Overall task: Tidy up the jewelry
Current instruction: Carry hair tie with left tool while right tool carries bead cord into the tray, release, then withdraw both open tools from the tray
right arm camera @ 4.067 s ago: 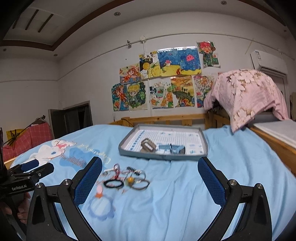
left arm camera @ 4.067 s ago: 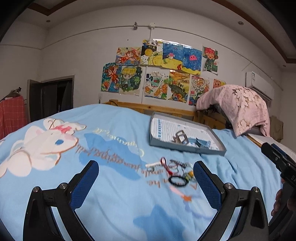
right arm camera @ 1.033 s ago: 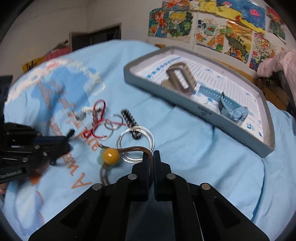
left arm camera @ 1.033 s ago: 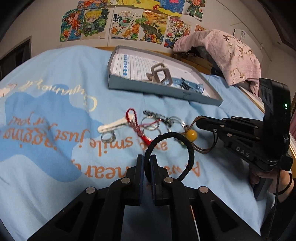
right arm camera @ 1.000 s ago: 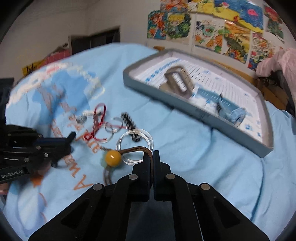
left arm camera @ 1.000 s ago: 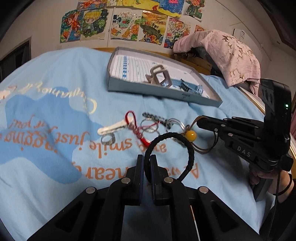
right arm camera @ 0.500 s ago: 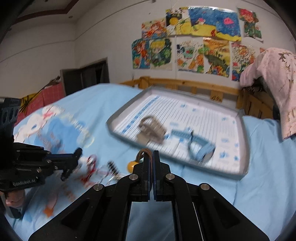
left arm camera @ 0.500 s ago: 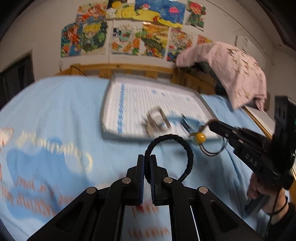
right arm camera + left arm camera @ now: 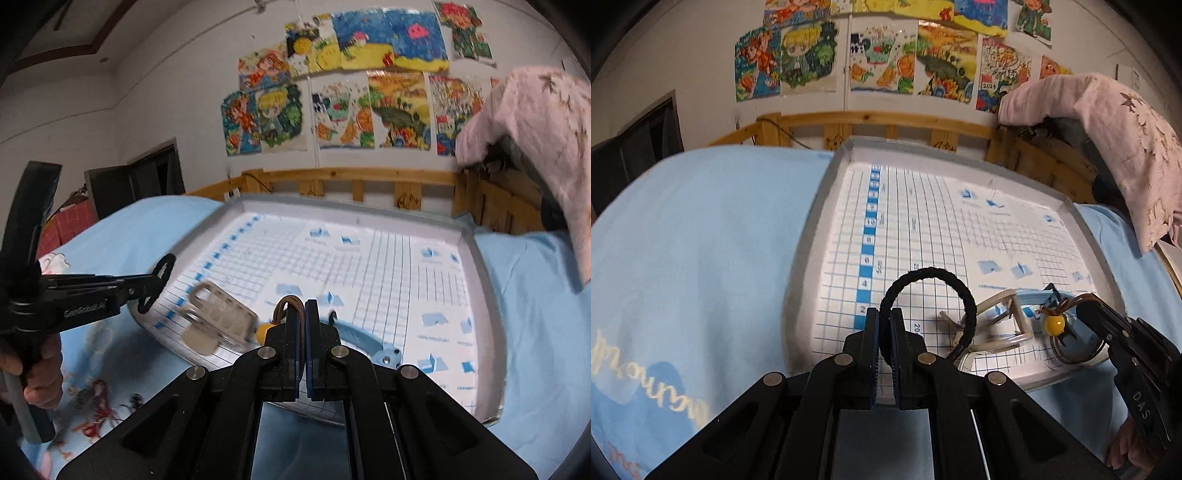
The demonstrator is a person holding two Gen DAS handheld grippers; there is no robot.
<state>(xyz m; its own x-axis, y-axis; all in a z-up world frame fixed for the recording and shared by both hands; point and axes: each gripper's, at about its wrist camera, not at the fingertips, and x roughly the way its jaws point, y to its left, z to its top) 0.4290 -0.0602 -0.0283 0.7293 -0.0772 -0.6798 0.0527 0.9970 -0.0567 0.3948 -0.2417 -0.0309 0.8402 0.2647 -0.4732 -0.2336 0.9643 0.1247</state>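
**Both grippers over the grey tray, each clamped on a bracelet**

At the far left of the right wrist view a hand (image 9: 35,373) grips the handle of the left gripper (image 9: 884,334). Its two black fingers are closed on a black braided cord bracelet (image 9: 932,291), whose loop stands upright above the fingertips, over the near left part of the shallow grey tray with a blue-and-white grid lining (image 9: 827,206). The tray rests on a light blue printed bedsheet (image 9: 701,236).

On the sheet near the hand lies a blurred cluster of loose pieces — a red cord among them (image 9: 98,406).

Inside the tray, near its front edge, lies a beige buckle-like frame (image 9: 218,317), and just right of it a light blue strap (image 9: 364,339).

Further right, the right gripper (image 9: 303,332) is pressed shut on a brown cord bracelet with a round yellow bead (image 9: 1055,325); the bead hangs just below the fingertips, over the tray's near right corner.

At the far right a pink flowered cloth (image 9: 1123,140) drapes over the wooden bed rail (image 9: 897,129).
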